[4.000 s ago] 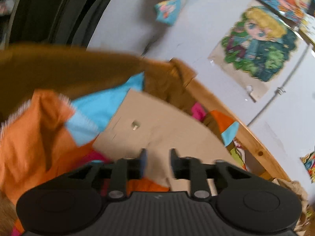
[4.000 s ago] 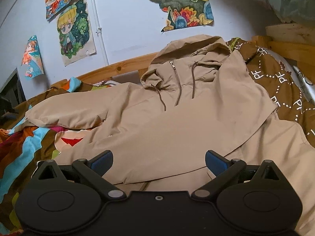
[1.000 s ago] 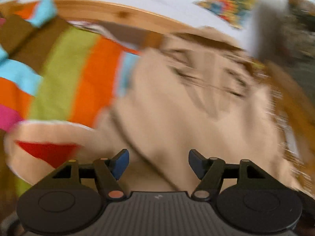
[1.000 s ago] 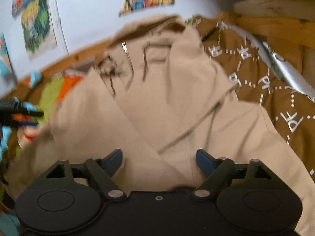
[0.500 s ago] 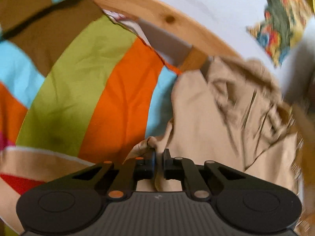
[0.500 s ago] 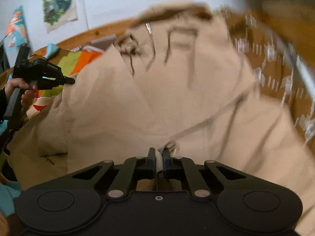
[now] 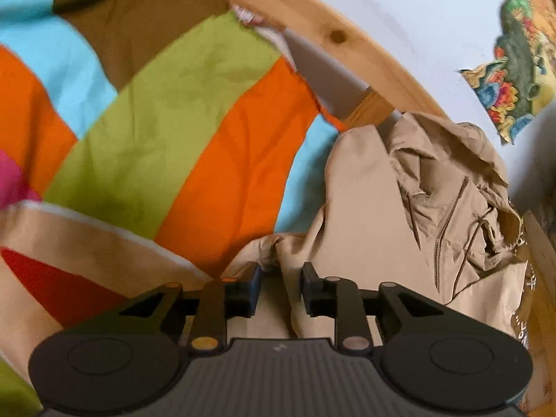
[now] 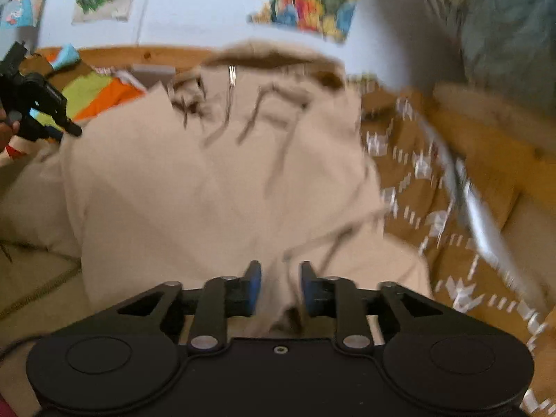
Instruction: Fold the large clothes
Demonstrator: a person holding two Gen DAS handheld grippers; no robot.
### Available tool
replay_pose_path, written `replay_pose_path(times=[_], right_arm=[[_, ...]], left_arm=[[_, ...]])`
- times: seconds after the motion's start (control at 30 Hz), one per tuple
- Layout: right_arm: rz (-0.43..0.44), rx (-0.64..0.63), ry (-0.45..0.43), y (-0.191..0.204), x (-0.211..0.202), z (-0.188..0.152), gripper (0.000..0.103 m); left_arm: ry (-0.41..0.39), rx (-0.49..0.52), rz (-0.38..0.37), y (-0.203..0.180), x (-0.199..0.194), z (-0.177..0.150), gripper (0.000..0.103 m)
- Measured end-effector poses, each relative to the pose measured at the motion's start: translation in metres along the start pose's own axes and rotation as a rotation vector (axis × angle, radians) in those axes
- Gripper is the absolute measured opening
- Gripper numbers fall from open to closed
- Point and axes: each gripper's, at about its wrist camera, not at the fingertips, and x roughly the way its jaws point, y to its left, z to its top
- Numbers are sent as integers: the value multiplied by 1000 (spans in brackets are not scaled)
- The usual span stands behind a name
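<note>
A beige hooded zip jacket (image 7: 365, 208) lies spread on the bed, hood toward the wooden rail. My left gripper (image 7: 279, 278) sits at the jacket's left edge. Its jaws are parted a little, with a fold of beige cloth lying between them. In the right wrist view, the jacket (image 8: 208, 191) fills the middle, blurred. My right gripper (image 8: 279, 274) is at the jacket's lower right part, also slightly open, with bunched cloth in the gap. The left gripper (image 8: 38, 107) shows at the far left, held in a hand.
A striped blanket (image 7: 156, 121) in orange, green and blue covers the bed to the left. Brown patterned bedding (image 8: 434, 208) lies to the right. A wooden bed rail (image 7: 312, 27) runs along the white wall, which has posters (image 8: 305, 0) on it.
Half a second ago both grippers were shut tight on the jacket's cloth. Both pairs of jaws have since parted, and the cloth now sits loose between them.
</note>
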Motion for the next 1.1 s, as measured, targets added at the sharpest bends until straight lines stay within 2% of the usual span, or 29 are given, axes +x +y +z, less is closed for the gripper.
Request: replay_pose_path(times=[0.1, 0.2, 0.27, 0.33, 0.5, 0.53, 0.57, 0.63, 0.67, 0.73, 0.83, 0.9, 1.1], right_arm=[[37, -43, -75, 8, -13, 5, 54], [90, -77, -44, 22, -11, 4, 57], [99, -95, 19, 26, -1, -1, 57], [90, -93, 95, 25, 11, -10, 56], [90, -72, 114, 24, 8, -8, 58], [87, -77, 114, 25, 3, -6, 60], [85, -77, 110, 25, -1, -4, 67], [78, -75, 95, 25, -12, -1, 76], [73, -74, 84, 24, -19, 2, 78], [64, -64, 62, 22, -33, 7, 83], [46, -34, 26, 21, -58, 13, 96], [32, -4, 3, 22, -76, 12, 101], [18, -7, -13, 37, -125, -2, 102]], left_arm=[[-37, 127, 36, -12, -10, -5, 52], [-6, 122, 97, -12, -4, -5, 52], [27, 95, 126, -8, 5, -5, 56], [40, 114, 153, -8, 12, -6, 59], [31, 120, 172, -13, 7, -7, 60], [26, 107, 172, -13, 3, -7, 62], [20, 94, 172, -11, -3, -8, 64], [10, 77, 176, -11, -18, -9, 75], [0, 84, 172, -12, -26, -11, 78], [-20, 129, 155, -16, -46, -17, 92], [-35, 229, 131, -27, -73, -30, 102], [-30, 293, 100, -34, -89, -40, 102], [27, 481, 16, -56, -119, -82, 102]])
